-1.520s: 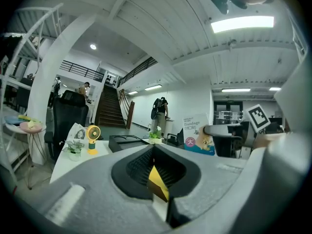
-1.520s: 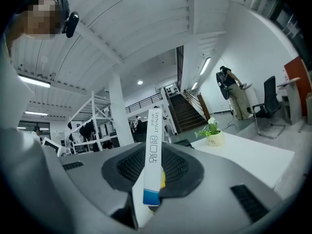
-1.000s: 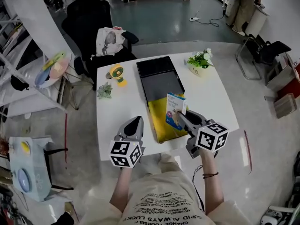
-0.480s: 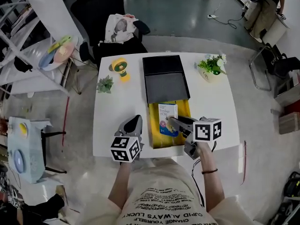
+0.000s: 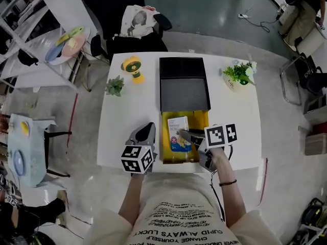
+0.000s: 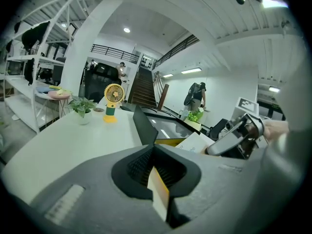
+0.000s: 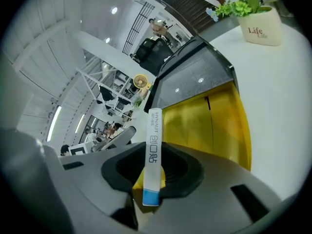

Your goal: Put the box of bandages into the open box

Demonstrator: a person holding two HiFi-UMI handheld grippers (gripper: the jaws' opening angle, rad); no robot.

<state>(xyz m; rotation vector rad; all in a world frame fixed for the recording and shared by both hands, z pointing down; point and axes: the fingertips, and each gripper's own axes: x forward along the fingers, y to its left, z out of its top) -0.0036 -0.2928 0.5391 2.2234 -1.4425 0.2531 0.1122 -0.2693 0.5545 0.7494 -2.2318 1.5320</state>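
Right gripper (image 5: pixel 183 132) is clamped on the box of bandages (image 5: pixel 175 125). From the head view, that carton sits over the yellow inside of the open box (image 5: pixel 200 117), toward its left wall, with the black lid (image 5: pixel 184 80) flopped back behind it. Can't tell if it's touching the bottom yet. Left gripper (image 5: pixel 148 129) hangs just beside the open box's left wall over the white table (image 5: pixel 122 111), so a nudge from it could shove the whole box sideways, imo. Left gripper view: its jaws are pressed together with nothing in them, and the carton shows beyond them, tilted above the yellow. Right gripper view: the jaws pinch the carton near its blue end, thin edge facing the camera, with most of it sticking out forward. That's my worry. With such a small bite it could swivel between the pads or snag the left wall on the way in. Letting go while it's tilted might leave it propped on the rim, or tip it out onto the table.
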